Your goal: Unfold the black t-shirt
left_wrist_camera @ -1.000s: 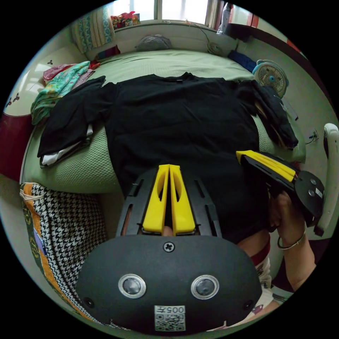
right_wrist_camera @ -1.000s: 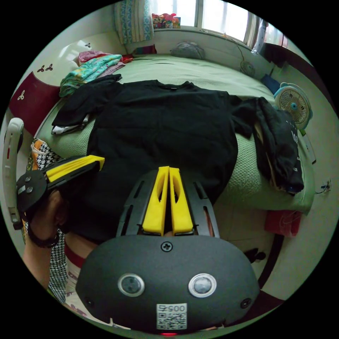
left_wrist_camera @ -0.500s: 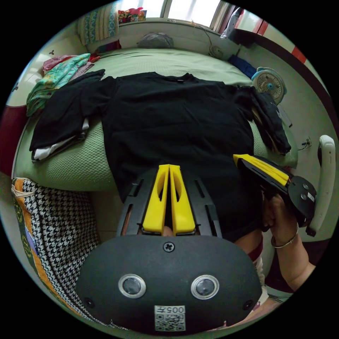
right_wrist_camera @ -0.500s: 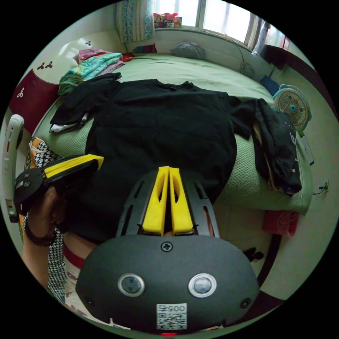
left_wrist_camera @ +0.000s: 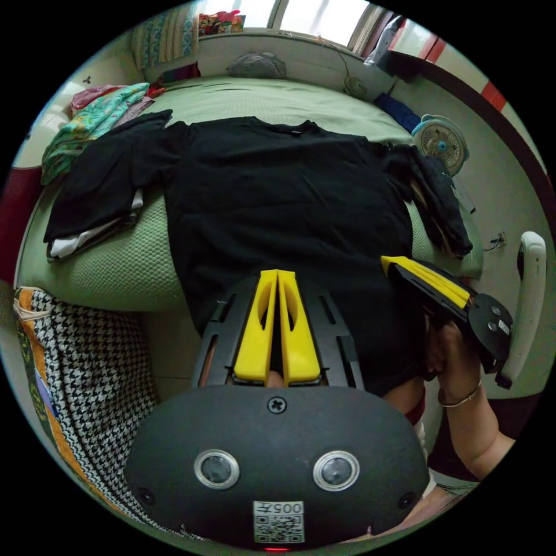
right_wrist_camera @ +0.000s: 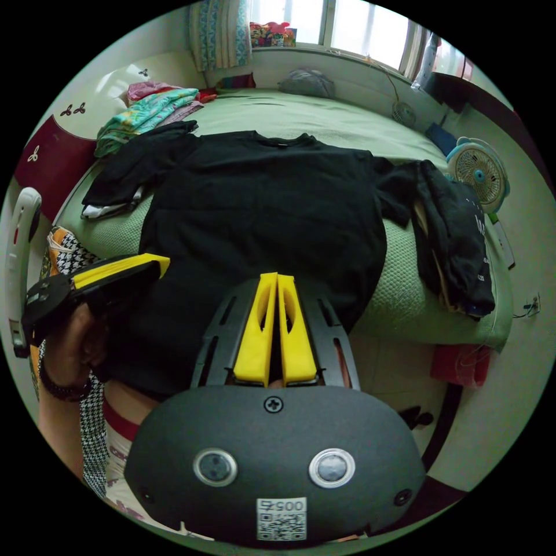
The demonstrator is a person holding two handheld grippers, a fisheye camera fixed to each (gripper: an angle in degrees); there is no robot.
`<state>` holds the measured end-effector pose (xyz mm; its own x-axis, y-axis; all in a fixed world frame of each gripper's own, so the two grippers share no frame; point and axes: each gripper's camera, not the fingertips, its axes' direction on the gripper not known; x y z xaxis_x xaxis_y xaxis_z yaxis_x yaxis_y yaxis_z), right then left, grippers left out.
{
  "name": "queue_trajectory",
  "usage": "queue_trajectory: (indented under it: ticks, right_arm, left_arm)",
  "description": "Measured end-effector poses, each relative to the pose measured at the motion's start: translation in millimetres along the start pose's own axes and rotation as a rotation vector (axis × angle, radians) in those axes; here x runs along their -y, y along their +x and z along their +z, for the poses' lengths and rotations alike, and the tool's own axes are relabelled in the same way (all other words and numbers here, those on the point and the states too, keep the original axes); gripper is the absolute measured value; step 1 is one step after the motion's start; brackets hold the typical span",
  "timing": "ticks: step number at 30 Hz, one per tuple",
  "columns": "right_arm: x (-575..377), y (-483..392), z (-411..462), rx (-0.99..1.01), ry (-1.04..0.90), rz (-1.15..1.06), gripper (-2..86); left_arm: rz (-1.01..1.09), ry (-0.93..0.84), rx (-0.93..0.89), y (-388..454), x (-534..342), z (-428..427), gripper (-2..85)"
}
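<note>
Left gripper view: the black t-shirt [left_wrist_camera: 284,191] lies spread flat, collar away from the camera, across the green bed [left_wrist_camera: 116,272], its hem draped over the near edge of the mattress. The left gripper [left_wrist_camera: 277,275] has its yellow jaws pressed together over the hem; whether cloth is pinched between them cannot be told. The right gripper [left_wrist_camera: 389,262], held in a hand [left_wrist_camera: 454,362], sits at the shirt's other lower corner with jaws closed; any grasp on the fabric cannot be confirmed. A stack of folded clothes [left_wrist_camera: 92,197] lies beside one sleeve, a dark garment pile [left_wrist_camera: 443,202] beside the other, and a small fan [left_wrist_camera: 441,142] stands past the bed. Right gripper view: the black t-shirt [right_wrist_camera: 260,202] lies likewise flat on the bed [right_wrist_camera: 417,295]. The right gripper [right_wrist_camera: 275,278] is clenched over the hem, and the left gripper [right_wrist_camera: 161,262] is closed at the opposite corner.
</note>
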<state>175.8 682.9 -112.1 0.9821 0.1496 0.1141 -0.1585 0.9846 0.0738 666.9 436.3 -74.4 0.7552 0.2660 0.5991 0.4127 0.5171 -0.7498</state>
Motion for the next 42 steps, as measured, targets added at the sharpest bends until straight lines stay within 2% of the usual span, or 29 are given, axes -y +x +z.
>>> queue_trajectory:
  ticks: [7, 22, 42]
  right_arm:
    - [-1, -14, 8, -0.07, -0.008, -0.03, -1.0]
    - [-8, -13, 17, -0.05, -0.012, -0.014, -1.0]
    - [-10, -19, 23, -0.064, -0.011, -0.022, -1.0]
  left_arm:
    - [0.036, -0.002, 0.062, 9, -1, 8, -0.6]
    - [0.013, -0.007, -0.002, 3, -2, 19, -0.6]
    - [0.021, -0.004, 0.033, -1, -2, 24, -0.7]
